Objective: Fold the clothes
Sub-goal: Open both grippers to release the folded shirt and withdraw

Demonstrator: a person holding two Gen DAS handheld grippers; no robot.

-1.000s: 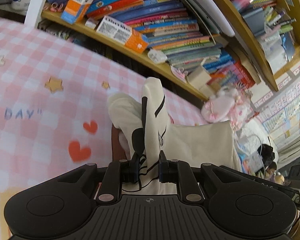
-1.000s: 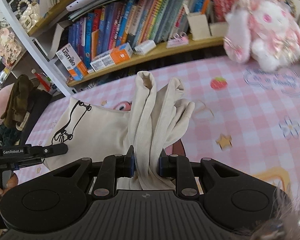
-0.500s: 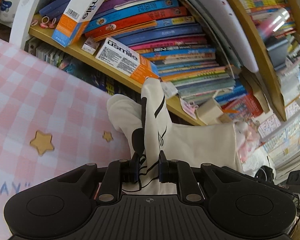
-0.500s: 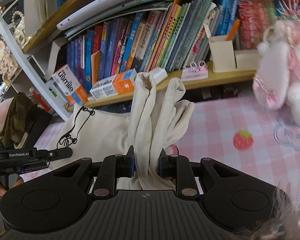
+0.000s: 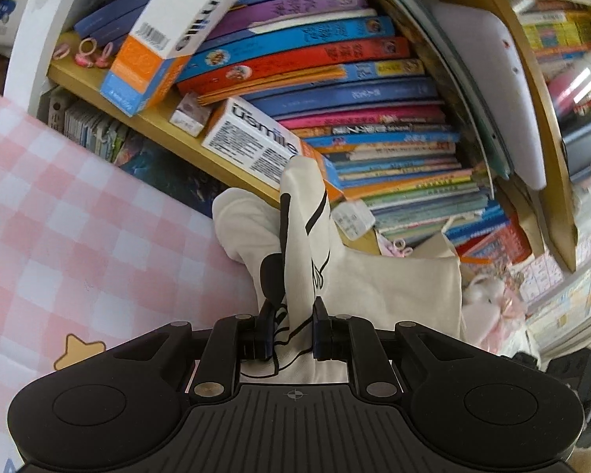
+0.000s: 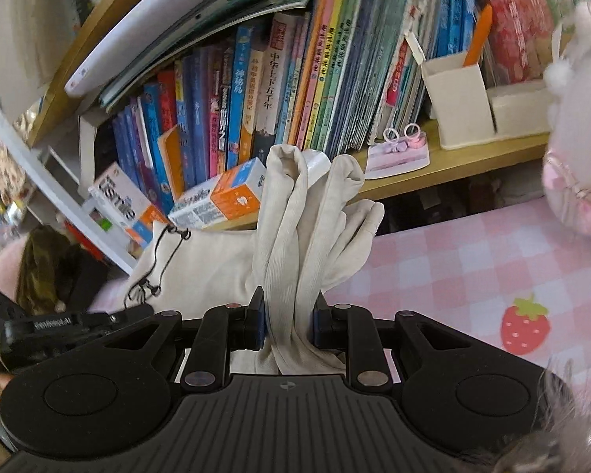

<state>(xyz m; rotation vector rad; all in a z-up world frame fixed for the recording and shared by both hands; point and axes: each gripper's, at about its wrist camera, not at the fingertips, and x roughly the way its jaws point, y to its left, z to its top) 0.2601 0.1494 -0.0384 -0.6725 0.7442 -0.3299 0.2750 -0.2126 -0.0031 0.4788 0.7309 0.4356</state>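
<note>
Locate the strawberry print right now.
Right wrist view, lower right: the strawberry print sits on the pink checked cloth, right of the hand-held gripper.

"usmile" is showing on the white and orange box (image 5: 256, 146) lying on the wooden shelf (image 5: 165, 126), and again on the leaning box (image 6: 124, 207) in the right wrist view. A book spine (image 6: 274, 79) is reading "中华上下五千年". The other gripper's arm (image 6: 55, 325) is carrying a blurred "GenRobot.AI".

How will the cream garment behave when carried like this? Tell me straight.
Likely floppy: the cream garment bunches into soft ridges above the right gripper and sags toward the left gripper. Probably light, since two narrow pinches hold it up. Its ribbed weave should resist slipping.
</note>
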